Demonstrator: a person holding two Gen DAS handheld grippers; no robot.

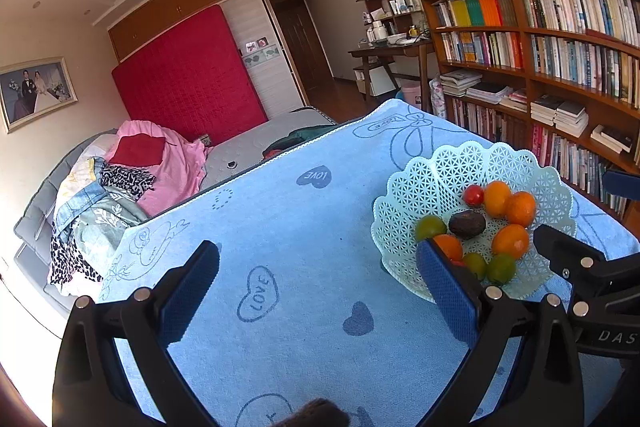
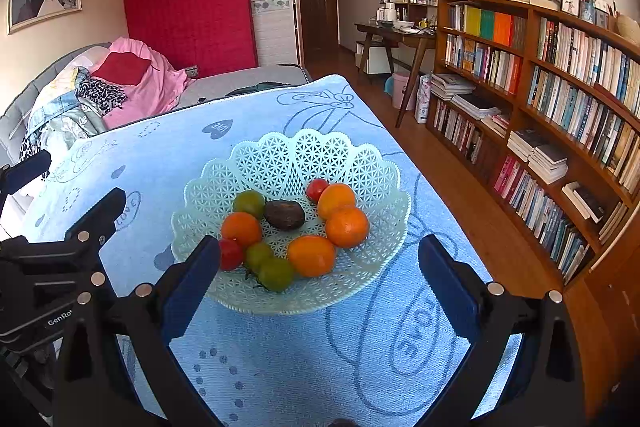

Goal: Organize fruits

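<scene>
A pale green lattice fruit basket (image 2: 352,155) (image 1: 452,163) stands on the blue cloth-covered table (image 2: 280,355) (image 1: 288,211). It holds several oranges (image 2: 347,227) (image 1: 511,241), green tomatoes (image 2: 276,274) (image 1: 430,227), red tomatoes (image 2: 317,189) (image 1: 473,195) and a dark avocado (image 2: 285,215) (image 1: 467,223). My right gripper (image 2: 319,269) is open just in front of the basket's near rim, nothing between its fingers. My left gripper (image 1: 318,277) is open over bare cloth to the left of the basket; its right finger (image 1: 444,281) overlaps the basket's edge in view.
The table's far and right edges drop to a wooden floor (image 2: 472,211). A long bookshelf (image 2: 560,99) lines the right wall. A bed with piled clothes (image 1: 120,195) lies beyond the table on the left. The other gripper's black body (image 2: 48,267) (image 1: 592,267) shows beside each view.
</scene>
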